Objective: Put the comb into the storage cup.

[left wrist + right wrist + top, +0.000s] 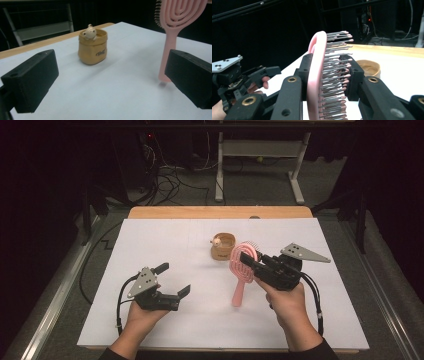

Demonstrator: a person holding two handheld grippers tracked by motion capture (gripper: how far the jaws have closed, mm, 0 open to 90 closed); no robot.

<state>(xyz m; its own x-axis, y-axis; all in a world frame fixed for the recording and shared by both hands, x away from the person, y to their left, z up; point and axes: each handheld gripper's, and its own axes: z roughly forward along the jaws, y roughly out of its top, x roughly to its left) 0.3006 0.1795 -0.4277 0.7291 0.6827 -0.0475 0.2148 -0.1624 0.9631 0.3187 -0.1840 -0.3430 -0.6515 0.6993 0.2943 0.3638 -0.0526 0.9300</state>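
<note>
The table (pixel 150 250), covered in white, takes up the middle of the high view, with a strip of bare wood along its far edge. Two hands come in from the bottom of the frame, each with a gripper.

The right gripper (pixel 248 261), right of centre, is clamped on the head of a pink brush (pixel 241 270). In the right gripper view one jaw presses the flat back of the head and the other the bristles (pixel 337 75), so the head is pinched between them. The handle hangs down and toward the lower part of the high view; in the left gripper view its tip (pixel 165 77) is at or just above the white surface, and I cannot tell which.

The left gripper (pixel 172 280), lower left of centre, has its jaws spread wide with nothing between them. It points toward the middle of the table, well apart from the brush.

Just above and left of the brush head stands a small tan cup (pixel 223 246) with a little figure (pixel 89 32) peeking over its rim. It is upright.

As I read it, the pick-up is done: the brush is firmly held and lifted. What is left looks like standing it in the cup or passing it to the left gripper, and neither has begun.
</note>
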